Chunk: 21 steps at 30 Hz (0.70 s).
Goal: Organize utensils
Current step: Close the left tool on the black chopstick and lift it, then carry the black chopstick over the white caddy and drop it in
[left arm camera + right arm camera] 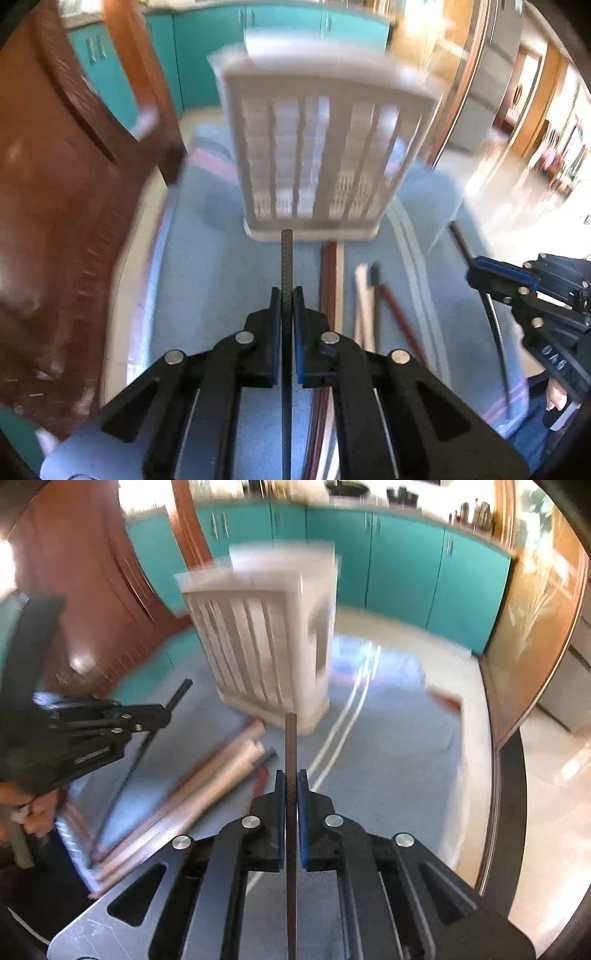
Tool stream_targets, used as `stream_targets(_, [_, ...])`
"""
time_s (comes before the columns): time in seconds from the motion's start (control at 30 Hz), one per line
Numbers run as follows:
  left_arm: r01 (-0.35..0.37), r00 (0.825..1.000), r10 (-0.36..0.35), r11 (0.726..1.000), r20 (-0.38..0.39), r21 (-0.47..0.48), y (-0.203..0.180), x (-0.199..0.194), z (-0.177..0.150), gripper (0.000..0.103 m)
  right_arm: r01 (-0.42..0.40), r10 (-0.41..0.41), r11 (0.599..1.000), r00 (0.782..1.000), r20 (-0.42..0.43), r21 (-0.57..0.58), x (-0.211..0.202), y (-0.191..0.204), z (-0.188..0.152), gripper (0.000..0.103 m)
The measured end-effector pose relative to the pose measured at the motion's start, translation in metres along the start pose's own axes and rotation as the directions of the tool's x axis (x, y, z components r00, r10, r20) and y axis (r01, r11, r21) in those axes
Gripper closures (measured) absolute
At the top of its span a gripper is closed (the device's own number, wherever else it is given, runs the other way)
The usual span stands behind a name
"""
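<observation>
Left gripper (287,295) pinching dark stick (287,258); right gripper (291,779) pinching stick (291,738). White basket (317,155) far, more sticks (207,786) near.

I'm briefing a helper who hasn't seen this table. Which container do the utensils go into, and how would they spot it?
On the blue mat covering the table stands the white slatted utensil holder, upright, beyond the loose chopsticks lying flat. It is the only tall, boxy thing there, with vertical slots in its sides; everything near it is a thin stick.

No legible text, label, brand or number on anything, all markings blurred
</observation>
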State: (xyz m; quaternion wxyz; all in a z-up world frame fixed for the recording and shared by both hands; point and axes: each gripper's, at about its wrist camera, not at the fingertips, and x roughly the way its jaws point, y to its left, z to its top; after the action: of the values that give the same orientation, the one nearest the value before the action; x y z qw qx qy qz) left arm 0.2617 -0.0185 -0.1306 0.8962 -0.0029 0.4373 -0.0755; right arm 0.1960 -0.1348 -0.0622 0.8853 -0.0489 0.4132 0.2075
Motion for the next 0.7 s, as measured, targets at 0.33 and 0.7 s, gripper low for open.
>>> stream_targets(0.33, [0.064, 0.899, -0.042, 0.997, 0.435, -0.035, 0.022, -0.171, 0.049, 0.096, -0.022, 0.010, 1.000, 0.898, 0.440, 0.022, -0.156, -0.001, 0.049, 0.096])
stream_targets(0.7, [0.116, 0.715, 0.057, 0.973, 0.697, -0.199, 0.036, -0.187, 0.099, 0.096, 0.004, -0.100, 0.991, 0.678, 0.728, 0.132, -0.159, -0.008, 0.106, 0.096])
